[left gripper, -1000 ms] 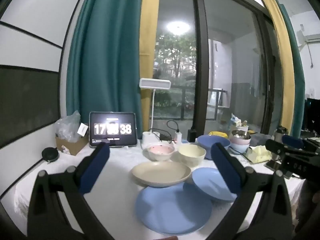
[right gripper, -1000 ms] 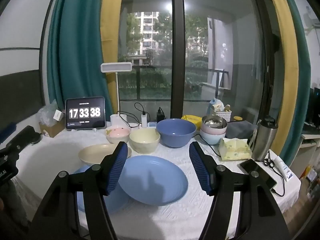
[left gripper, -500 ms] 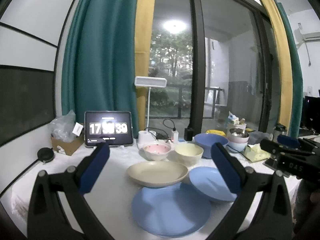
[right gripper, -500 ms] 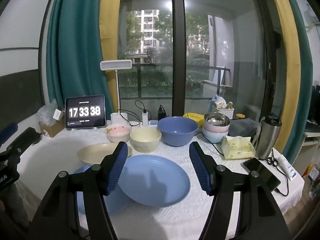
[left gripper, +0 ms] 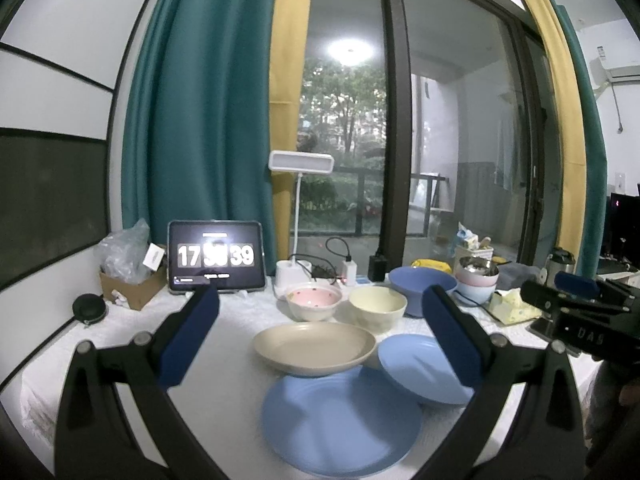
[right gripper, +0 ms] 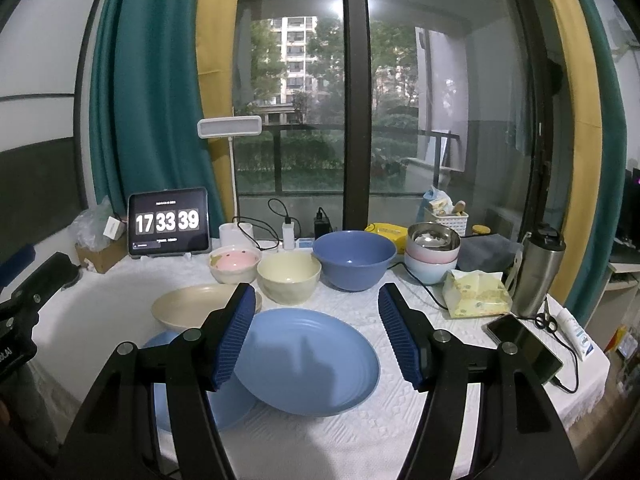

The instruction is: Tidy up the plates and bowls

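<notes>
On the white tablecloth lie a large flat blue plate (left gripper: 340, 424), a beige plate (left gripper: 314, 348) and a deeper blue plate (left gripper: 420, 368) that overlap each other. Behind stand a pink bowl (left gripper: 314, 300), a cream bowl (left gripper: 378, 308) and a big blue bowl (left gripper: 416, 286). My left gripper (left gripper: 320, 308) is open and empty above the plates. My right gripper (right gripper: 316, 300) is open and empty above the deeper blue plate (right gripper: 306, 360); the beige plate (right gripper: 192, 308), cream bowl (right gripper: 288, 276), pink bowl (right gripper: 234, 264) and big blue bowl (right gripper: 354, 258) show there too.
A clock tablet (right gripper: 168, 228), a desk lamp (right gripper: 230, 128) and chargers stand at the back. A stack of bowls (right gripper: 432, 254), a tissue pack (right gripper: 476, 294), a steel flask (right gripper: 536, 272) and a phone (right gripper: 524, 344) are at the right. A cardboard box (left gripper: 128, 286) is at the left.
Both grippers have shifted slightly; the view of the table has tilted a little. Nothing has been taken hold of. The clock went from 38 to 39.
</notes>
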`<state>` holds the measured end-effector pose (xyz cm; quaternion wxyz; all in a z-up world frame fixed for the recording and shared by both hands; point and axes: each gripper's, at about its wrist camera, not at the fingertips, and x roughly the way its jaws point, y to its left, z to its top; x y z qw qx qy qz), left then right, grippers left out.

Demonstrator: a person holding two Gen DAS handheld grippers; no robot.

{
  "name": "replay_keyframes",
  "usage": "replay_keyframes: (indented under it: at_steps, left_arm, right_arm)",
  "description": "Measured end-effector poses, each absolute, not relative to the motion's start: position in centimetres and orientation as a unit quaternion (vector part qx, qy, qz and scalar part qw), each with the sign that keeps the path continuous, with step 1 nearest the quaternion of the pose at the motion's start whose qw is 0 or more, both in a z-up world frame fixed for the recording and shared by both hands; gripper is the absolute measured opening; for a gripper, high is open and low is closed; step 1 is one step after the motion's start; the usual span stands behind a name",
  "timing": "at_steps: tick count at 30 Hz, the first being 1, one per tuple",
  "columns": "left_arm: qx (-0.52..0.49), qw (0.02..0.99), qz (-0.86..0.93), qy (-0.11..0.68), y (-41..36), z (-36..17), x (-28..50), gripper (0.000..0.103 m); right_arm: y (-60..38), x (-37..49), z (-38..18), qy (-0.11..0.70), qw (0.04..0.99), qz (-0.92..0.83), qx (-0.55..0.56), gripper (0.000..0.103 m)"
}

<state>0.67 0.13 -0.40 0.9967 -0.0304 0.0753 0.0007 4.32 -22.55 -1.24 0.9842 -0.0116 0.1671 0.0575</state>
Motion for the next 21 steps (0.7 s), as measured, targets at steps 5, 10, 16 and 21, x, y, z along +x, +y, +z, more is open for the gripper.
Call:
replay_keyframes:
  at_steps: [5, 10, 16, 21]
  left_arm:
    - [-0.031, 0.997, 0.000, 0.075, 0.28, -0.36, 0.72, 0.102]
    - [-0.031, 0.997, 0.000, 0.076, 0.28, -0.31, 0.74, 0.102]
    - [-0.030, 0.996, 0.000, 0.078, 0.30, -0.42, 0.90, 0.102]
    - [-0.031, 0.996, 0.000, 0.079, 0.34, -0.52, 1.05, 0.102]
  right_arm:
    - [-22.60, 4.38, -1.27, 0.167, 0.984, 0.057, -0.011, 0.067]
    - [-22.62, 4.40, -1.27, 0.167, 0.984, 0.058, -0.011, 0.067]
    - [-22.63, 4.47, -1.44, 0.169, 0.984, 0.058, -0.011, 0.067]
    - [-22.55, 4.52, -1.41, 0.169, 0.984, 0.057, -0.011, 0.067]
